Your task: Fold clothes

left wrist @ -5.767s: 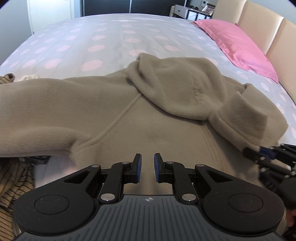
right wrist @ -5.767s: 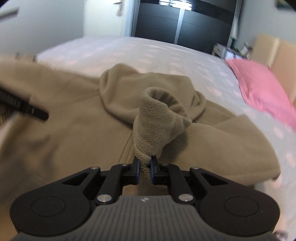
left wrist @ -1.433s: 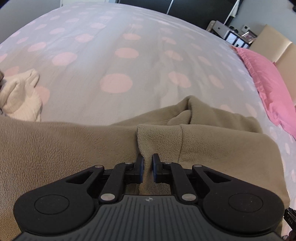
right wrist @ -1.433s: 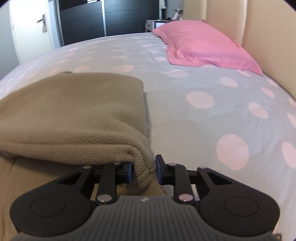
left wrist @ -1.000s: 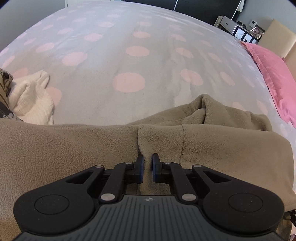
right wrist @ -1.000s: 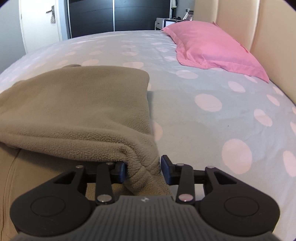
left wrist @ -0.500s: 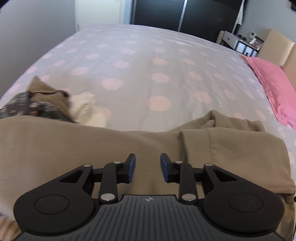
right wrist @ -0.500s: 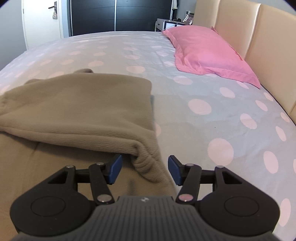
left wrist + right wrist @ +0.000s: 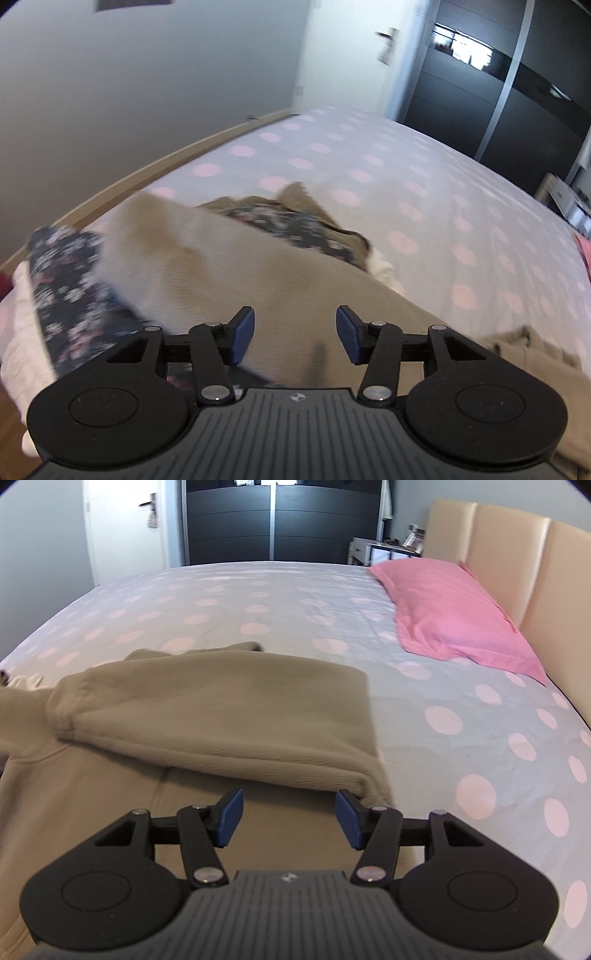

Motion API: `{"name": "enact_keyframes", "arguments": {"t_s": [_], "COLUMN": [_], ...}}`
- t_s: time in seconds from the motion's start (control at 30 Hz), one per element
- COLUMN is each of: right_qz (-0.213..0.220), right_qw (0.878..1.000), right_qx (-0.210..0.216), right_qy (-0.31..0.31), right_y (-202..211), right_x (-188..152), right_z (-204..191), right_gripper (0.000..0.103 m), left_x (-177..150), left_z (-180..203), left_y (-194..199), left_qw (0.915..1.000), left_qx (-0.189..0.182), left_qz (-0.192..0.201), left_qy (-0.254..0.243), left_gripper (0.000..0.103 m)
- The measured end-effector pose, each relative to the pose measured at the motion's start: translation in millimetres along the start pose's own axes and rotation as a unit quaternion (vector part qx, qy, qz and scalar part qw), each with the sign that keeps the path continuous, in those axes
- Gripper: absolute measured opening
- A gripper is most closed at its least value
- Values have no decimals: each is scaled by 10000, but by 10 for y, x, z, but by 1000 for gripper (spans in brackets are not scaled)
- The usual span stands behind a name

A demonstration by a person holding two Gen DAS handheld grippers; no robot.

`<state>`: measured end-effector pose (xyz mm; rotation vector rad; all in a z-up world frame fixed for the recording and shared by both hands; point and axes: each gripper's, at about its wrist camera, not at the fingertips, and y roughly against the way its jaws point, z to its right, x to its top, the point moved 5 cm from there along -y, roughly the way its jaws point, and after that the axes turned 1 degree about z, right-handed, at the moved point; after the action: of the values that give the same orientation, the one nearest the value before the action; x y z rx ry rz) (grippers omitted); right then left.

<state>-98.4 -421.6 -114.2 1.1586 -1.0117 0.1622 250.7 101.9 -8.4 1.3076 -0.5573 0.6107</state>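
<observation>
The bed, covered in a pale grey sheet with pink dots [image 9: 295,602], is bare over most of its far half, giving wide open room beyond the clothes; its wooden left edge [image 9: 155,170] runs along a grey wall, and the cream padded headboard [image 9: 517,565] bounds the right side, with a pink pillow [image 9: 454,616] lying against it.

The beige fleece sweatshirt [image 9: 207,716] lies flat on the near part of the bed, a folded layer with a straight right edge resting on top of its body. The right gripper [image 9: 287,821] hangs above the near edge of that fold, jaws parted with nothing between the blue pads; its right pad sits just beside the fold's lower right corner without pressing on it. The left gripper [image 9: 294,336] hangs over the sweatshirt's left part, its jaws having just been opening, pads spread and clear of the fabric below.

Only the left wrist view shows the pile to the left: a dark floral garment [image 9: 70,295], blurred, a second patterned piece [image 9: 295,225] beyond the beige fabric, and a white knitted item [image 9: 380,266]. Only the right wrist view shows the pillow, the headboard and the fold's clean edge
</observation>
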Motion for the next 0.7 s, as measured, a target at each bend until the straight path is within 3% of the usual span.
{"name": "enact_keyframes", "arguments": {"t_s": [0.2, 0.3, 0.33, 0.37, 0.47, 0.7], "right_qz": [7, 27, 43, 59, 45, -179], "right_qw": [9997, 9992, 9991, 9988, 9985, 9987], "right_qx": [101, 116, 123, 127, 95, 83], "right_qy": [244, 371, 416, 459, 538, 467], "right_y": [15, 15, 12, 10, -22, -124], "right_x": [4, -1, -2, -6, -18, -77], "right_z": [-233, -320, -344, -362, -374, -331], "right_gripper": [59, 59, 59, 59, 59, 59], "left_x": [-61, -90, -89, -79, -27, 135], "left_z": [-514, -624, -647, -643, -533, 72], "left_y": [-152, -249, -280, -304, -277, 182], "left_qw": [9947, 9893, 9877, 9871, 9899, 9933], "left_qx": [65, -125, -148, -168, -119, 74], "left_qz": [-56, 38, 76, 117, 289, 1114], "left_qy": [1021, 1451, 1553, 1585, 1383, 307], "left_gripper": [47, 46, 40, 26, 13, 9]}}
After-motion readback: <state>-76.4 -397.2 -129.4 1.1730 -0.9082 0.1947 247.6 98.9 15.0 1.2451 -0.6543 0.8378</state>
